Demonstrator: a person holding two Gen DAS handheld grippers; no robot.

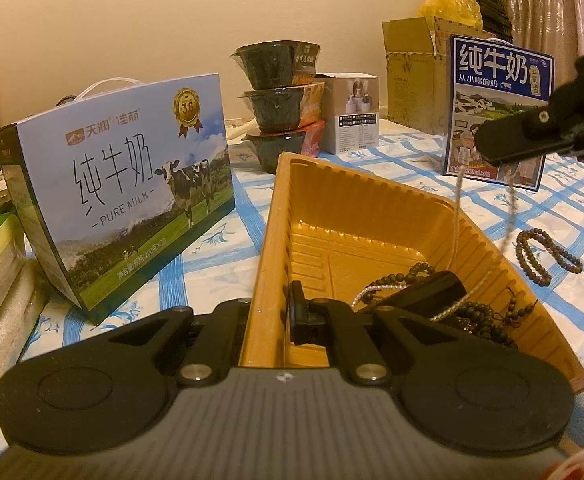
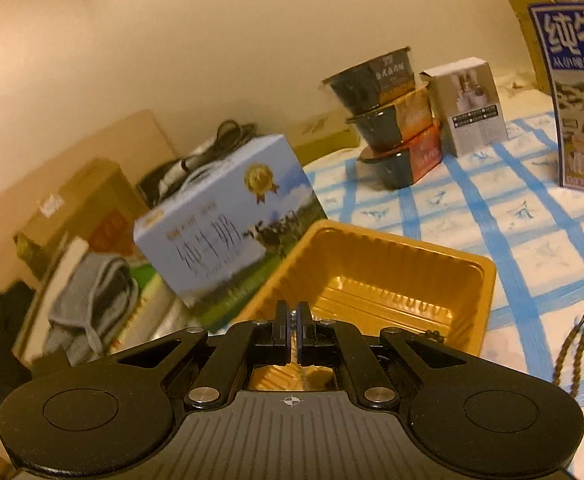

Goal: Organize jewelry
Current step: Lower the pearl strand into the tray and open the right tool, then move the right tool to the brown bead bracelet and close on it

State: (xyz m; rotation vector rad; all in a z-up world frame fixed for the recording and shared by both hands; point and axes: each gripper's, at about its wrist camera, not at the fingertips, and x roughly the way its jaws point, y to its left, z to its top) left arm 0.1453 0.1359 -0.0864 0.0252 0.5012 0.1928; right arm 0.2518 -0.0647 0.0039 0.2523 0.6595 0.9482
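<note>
A gold plastic tray (image 1: 372, 208) lies on the checked cloth. My left gripper (image 1: 272, 308) is shut on the tray's left wall near its front corner. Dark bead bracelets (image 1: 472, 316) lie in the tray's near right corner. Over the tray's right side hovers my right gripper (image 1: 488, 142), shut on a thin silver chain (image 1: 457, 204) whose loop hangs down, its low end among the beads. In the right wrist view, a bit of the silver chain (image 2: 293, 314) shows between the closed pads of the right gripper (image 2: 292, 312), above the tray (image 2: 472, 280). Another brown bead bracelet (image 1: 548, 256) (image 2: 572, 344) lies on the cloth right of the tray.
A blue-and-white milk carton box (image 1: 132, 200) stands left of the tray, and a dark blue one (image 1: 496, 108) at back right. Three stacked black bowls (image 1: 276, 108) and a small grey box (image 1: 352, 112) stand behind. Books and boxes crowd the left edge.
</note>
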